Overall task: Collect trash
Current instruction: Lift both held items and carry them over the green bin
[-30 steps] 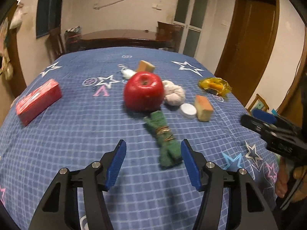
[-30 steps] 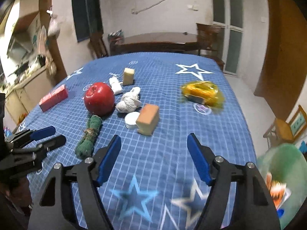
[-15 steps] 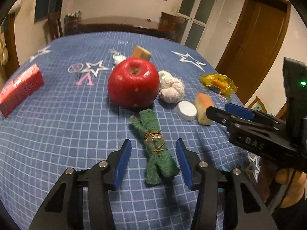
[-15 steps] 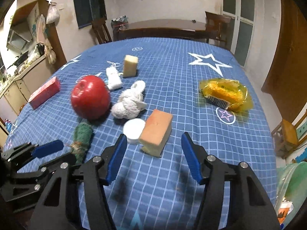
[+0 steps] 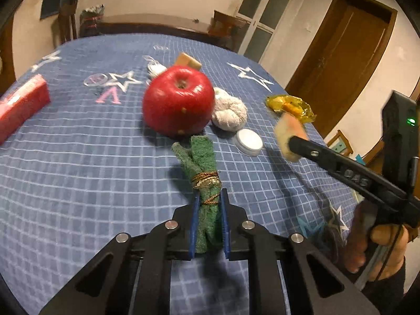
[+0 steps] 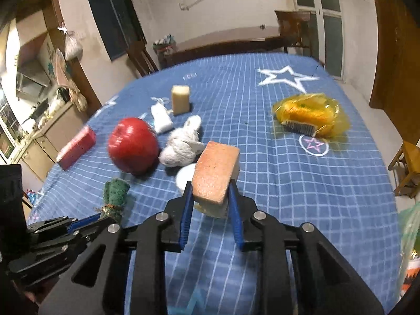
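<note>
A rolled green cloth tied with gold wire lies on the blue checked tablecloth, in front of a red apple. My left gripper is closing on the roll's near end, both blue pads pressing its sides. My right gripper is shut on an orange-topped sponge block, which is tilted up between its pads. In the left wrist view that sponge is blurred at the right gripper's tip. In the right wrist view the left gripper holds the green roll at lower left.
Behind the apple lie a white cloth ball, a white lid, a small white bundle and a yellow sponge. A yellow wrapper sits far right, a red box far left. A green bag hangs off the right edge.
Both grippers moved forward and down and went from wide open to shut, the left on the green roll and the right on the orange sponge, which has tipped up.
</note>
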A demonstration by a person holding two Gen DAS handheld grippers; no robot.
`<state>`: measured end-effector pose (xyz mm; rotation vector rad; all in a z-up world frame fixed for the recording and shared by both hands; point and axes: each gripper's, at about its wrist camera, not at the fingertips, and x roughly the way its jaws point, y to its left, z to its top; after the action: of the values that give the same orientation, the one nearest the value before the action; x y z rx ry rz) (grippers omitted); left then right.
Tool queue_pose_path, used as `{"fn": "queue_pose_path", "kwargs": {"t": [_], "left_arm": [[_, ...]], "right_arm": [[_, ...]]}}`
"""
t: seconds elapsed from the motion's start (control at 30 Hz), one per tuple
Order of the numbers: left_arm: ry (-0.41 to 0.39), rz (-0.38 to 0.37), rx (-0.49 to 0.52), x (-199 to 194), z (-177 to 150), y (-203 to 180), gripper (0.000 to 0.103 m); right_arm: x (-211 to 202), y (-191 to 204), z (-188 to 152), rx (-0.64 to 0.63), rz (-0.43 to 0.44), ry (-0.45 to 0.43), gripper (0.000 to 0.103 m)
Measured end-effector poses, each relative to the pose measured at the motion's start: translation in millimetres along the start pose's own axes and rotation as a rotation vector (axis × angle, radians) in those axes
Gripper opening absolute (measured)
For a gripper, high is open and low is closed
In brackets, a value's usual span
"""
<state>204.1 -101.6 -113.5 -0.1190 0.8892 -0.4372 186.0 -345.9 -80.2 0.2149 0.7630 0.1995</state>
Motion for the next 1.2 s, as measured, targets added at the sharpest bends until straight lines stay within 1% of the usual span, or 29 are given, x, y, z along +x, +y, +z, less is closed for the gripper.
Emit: {"fn": "queue_pose_path", "kwargs": {"t": [0.13,0.3,0.47,0.57,0.8,0.97,1.2], "left_arm": [[-0.050,0.033,0.022,-28,-8,-1,0.016],[-0.062,0.044,0.027,-44,-15,-2,0.016],[-0.078,0.038,0.061,-52,-21,-13,0.016],[-0.094,0.048,0.089,-55,-24,-22,0.016],[-0.097,0.059,0.141,-55,-29,-39,0.016],[-0.100,0.076,0.169,-54,-27,-48,0.016],[-0.133,0.130,0.235,-56,-23,-73,0.016]], "right_arm": [[-29,14,-12,-0.035,-0.009,-0.047,0.025],[-59,32,-31,-0.068,-0.029,-0.091,0.025],[-71,43,-48,-0.085,-0.079,-0.104,0.025],[-78,39,-57,-0.062,-0.082,-0.102,0.025],[-95,23,-76,0.002,-0.113,-0.126,0.025],[-106,16,-81,0.025,-0.127,-0.145,0.025],[-117,14,-83,0.022,-0.155,-0.176,0.025]]}}
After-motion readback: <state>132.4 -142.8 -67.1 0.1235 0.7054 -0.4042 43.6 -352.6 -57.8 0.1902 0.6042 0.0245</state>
